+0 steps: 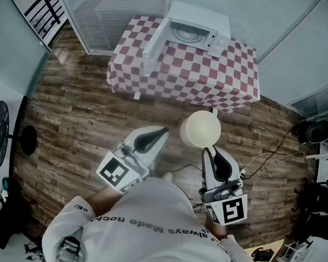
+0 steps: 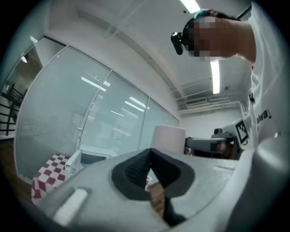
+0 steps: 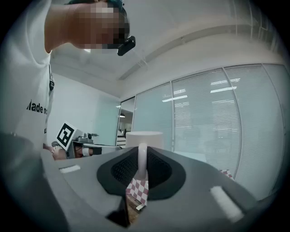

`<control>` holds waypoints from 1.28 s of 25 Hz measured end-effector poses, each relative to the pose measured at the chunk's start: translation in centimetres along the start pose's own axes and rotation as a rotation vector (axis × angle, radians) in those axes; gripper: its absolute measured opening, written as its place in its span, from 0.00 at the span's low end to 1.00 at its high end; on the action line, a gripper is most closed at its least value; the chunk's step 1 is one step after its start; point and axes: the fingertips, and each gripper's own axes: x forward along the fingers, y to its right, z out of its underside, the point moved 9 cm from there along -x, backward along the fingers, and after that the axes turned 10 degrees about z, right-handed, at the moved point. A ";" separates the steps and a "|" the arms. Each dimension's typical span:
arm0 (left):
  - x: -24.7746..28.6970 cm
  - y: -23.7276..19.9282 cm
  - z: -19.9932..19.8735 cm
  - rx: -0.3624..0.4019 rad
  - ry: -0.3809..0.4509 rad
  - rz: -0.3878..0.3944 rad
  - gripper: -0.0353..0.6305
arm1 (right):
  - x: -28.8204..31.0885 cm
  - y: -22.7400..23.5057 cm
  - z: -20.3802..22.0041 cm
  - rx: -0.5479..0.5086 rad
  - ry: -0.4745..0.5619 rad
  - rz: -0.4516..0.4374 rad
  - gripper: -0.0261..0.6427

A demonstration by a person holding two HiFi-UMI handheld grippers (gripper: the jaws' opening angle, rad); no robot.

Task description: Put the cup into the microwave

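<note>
Closest to us, our right gripper (image 1: 207,152) has its jaws pinched tight on the thin handle of the cup (image 1: 202,129). We carry the cup upright in the air above the wooden floor (image 1: 72,129), rim up; gripping the handle leaves its base clear for setting down. Just beside it, our left gripper (image 1: 162,132) has its jaws pressed together on nothing; we judge it is simply held aside, as no door needs pulling. Farther off, on the checkered bench (image 1: 210,75), the microwave (image 1: 198,29) stands with its door (image 1: 155,46) swung wide, well apart from the cup.
</note>
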 end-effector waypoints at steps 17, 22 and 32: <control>-3.9 -3.4 -0.7 -0.008 -0.006 0.023 0.06 | 3.0 -4.2 0.0 0.011 0.014 0.021 0.10; -5.4 -4.6 -1.0 0.001 -0.019 0.025 0.06 | 4.1 -5.7 0.2 0.014 0.011 0.023 0.10; -5.1 -5.8 0.0 -0.027 -0.037 0.021 0.06 | 5.7 -5.4 1.2 0.022 -0.013 0.012 0.10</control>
